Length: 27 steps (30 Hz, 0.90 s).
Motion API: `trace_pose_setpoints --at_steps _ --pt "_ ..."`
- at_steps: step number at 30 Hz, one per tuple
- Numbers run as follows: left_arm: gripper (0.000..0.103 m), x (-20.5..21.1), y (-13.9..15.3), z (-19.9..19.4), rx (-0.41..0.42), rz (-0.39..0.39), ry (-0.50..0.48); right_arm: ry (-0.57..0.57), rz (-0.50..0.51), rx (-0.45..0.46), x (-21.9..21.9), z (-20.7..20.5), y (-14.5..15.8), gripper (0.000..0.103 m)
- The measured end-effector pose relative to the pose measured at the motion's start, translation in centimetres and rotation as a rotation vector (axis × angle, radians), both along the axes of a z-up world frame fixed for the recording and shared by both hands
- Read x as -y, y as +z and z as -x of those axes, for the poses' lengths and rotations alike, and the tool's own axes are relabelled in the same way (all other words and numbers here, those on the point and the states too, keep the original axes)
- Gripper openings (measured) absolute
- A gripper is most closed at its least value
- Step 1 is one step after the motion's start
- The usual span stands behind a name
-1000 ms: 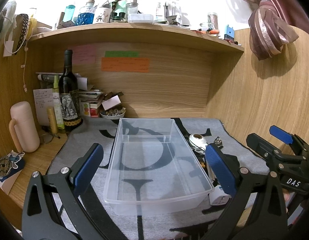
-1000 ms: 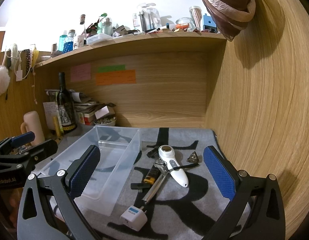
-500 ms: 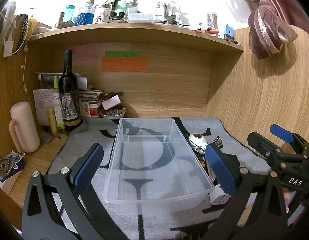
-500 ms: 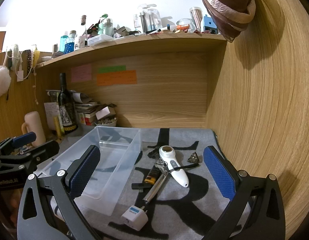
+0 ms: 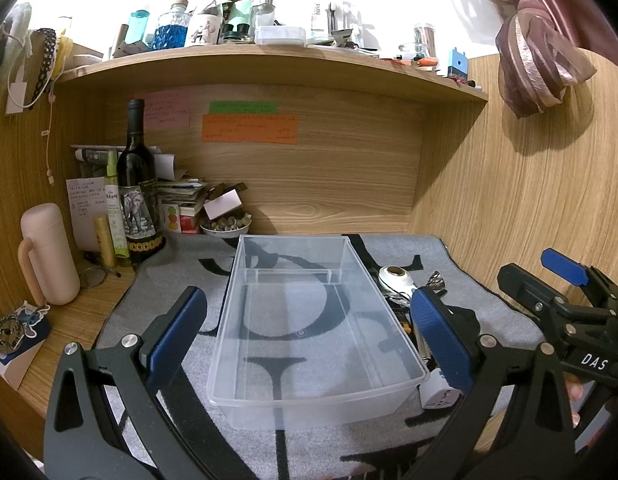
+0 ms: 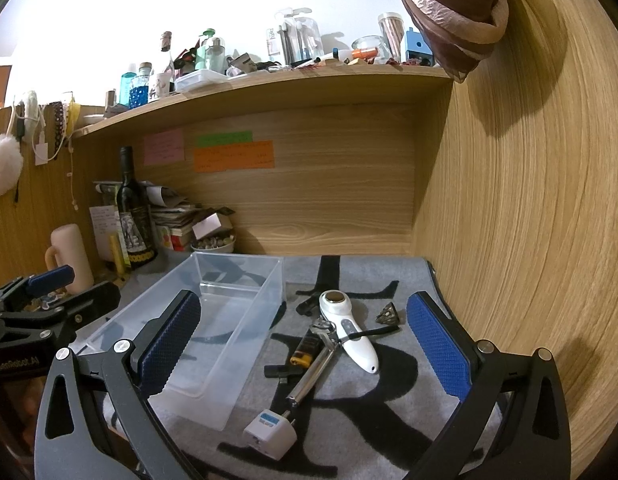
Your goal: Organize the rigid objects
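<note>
An empty clear plastic bin (image 5: pixel 309 320) (image 6: pixel 213 320) sits on a grey mat (image 6: pixel 373 408). To its right lie a white handheld device (image 6: pixel 351 334), a metal rod (image 6: pixel 313 372), a white plug adapter (image 6: pixel 269 432), a black-and-yellow lighter (image 6: pixel 305 350), a black USB stick (image 6: pixel 283 372) and a small dark cone-shaped piece (image 6: pixel 387 314). My left gripper (image 5: pixel 309 340) is open, above the bin's near end. My right gripper (image 6: pixel 305 344) is open and empty, above the loose objects; it also shows at the right of the left wrist view (image 5: pixel 565 304).
A wine bottle (image 5: pixel 139 188), a pink mug (image 5: pixel 49 256), a stack of books (image 5: pixel 181 204) and a bowl of small stones (image 5: pixel 225 226) stand at the back left. A wooden wall (image 6: pixel 529 240) runs along the right. A cluttered shelf (image 5: pixel 269 64) hangs overhead.
Almost nothing: both views have shifted very slightly; both grippers stay open and the objects have not moved.
</note>
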<state>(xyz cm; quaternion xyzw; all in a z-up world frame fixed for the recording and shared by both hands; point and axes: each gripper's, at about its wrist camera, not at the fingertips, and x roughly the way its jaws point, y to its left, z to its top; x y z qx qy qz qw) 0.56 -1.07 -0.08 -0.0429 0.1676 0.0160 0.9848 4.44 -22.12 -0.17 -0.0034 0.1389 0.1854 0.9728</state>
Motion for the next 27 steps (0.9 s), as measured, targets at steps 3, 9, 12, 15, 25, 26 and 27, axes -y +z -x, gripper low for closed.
trace_pose_setpoints --at_steps 3,9,12,15,25,26,27 --pt "0.103 0.09 0.01 0.01 -0.001 0.002 -0.002 0.0 0.0 0.0 0.01 0.01 0.0 0.103" --pt "0.103 0.17 0.0 0.0 0.0 0.003 -0.002 -0.001 -0.001 -0.001 -0.01 0.04 0.0 0.103" --pt "0.103 0.26 -0.02 -0.03 -0.001 0.002 -0.002 0.0 -0.002 -0.001 0.0 0.04 0.0 0.103" --pt "0.103 0.35 -0.02 -0.06 -0.001 0.002 -0.002 -0.001 -0.002 -0.002 0.0 0.02 0.0 0.103" --pt "0.103 0.62 -0.32 -0.19 -0.003 0.003 -0.006 0.001 -0.002 -0.005 -0.17 0.13 -0.08 0.103" --pt "0.103 0.64 -0.34 -0.21 -0.005 0.004 -0.011 0.002 -0.002 -0.005 -0.15 0.11 -0.07 0.103" --pt "0.103 0.54 -0.38 -0.36 -0.011 0.012 -0.019 0.002 -0.002 -0.006 -0.15 0.1 -0.06 0.103"
